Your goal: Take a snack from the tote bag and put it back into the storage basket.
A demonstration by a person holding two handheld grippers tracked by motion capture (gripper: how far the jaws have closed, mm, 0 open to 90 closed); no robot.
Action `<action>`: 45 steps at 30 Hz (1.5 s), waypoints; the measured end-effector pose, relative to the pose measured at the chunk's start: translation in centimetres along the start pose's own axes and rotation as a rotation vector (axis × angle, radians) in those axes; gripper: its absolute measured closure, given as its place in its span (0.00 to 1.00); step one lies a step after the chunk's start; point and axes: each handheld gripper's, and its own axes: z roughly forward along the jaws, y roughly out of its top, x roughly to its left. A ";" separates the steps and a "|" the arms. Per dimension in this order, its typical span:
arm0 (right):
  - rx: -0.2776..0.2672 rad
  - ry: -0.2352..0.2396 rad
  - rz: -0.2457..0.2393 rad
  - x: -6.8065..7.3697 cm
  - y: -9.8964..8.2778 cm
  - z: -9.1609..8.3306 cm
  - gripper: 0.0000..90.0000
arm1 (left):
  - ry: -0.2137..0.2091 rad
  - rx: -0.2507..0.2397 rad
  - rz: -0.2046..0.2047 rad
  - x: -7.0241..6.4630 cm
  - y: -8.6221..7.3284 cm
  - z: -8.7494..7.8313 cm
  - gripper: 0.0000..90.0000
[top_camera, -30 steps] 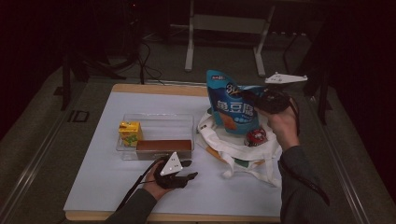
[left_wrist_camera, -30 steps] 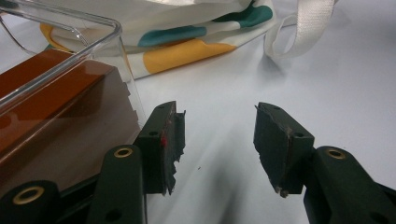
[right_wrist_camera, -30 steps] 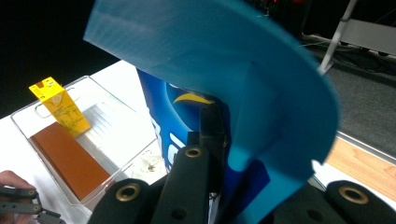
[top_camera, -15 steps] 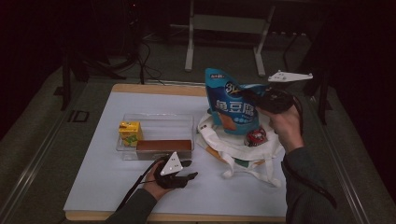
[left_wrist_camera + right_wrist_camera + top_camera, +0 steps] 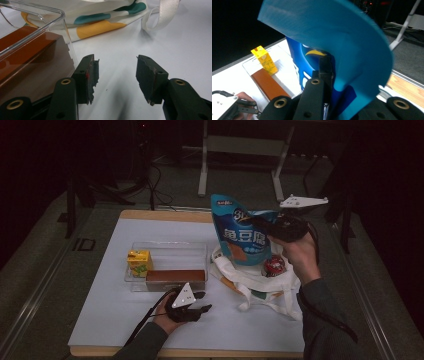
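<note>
Hanging pinched between the right gripper [image 5: 265,226] jaws, blue snack bag [image 5: 240,237]

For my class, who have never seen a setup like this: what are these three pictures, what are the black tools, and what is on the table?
A person sits at a white table with a hand-held two-jaw gripper in each hand. One picture looks down from above; the other two come from cameras riding on the grippers. The right gripper is shut on a blue snack bag, held above a cloth tote bag with a red round item on it. The left gripper rests open beside a clear tray holding a yellow carton and a brown box.
</note>
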 end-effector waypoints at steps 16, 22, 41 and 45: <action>-0.032 0.071 0.012 1.4 1.0 1.1 0.99 | -0.001 -0.001 -0.002 0.0 0.0 0.0 0.55; -0.040 0.090 0.009 2.1 1.6 1.7 0.99 | -0.002 0.001 0.001 0.0 0.0 0.0 0.55; -0.069 0.141 0.026 4.0 3.1 4.3 0.99 | -0.002 0.002 0.000 0.0 0.0 0.0 0.55; -0.066 0.152 0.025 4.4 3.4 5.0 0.99 | -0.002 0.003 0.002 0.0 0.0 0.0 0.55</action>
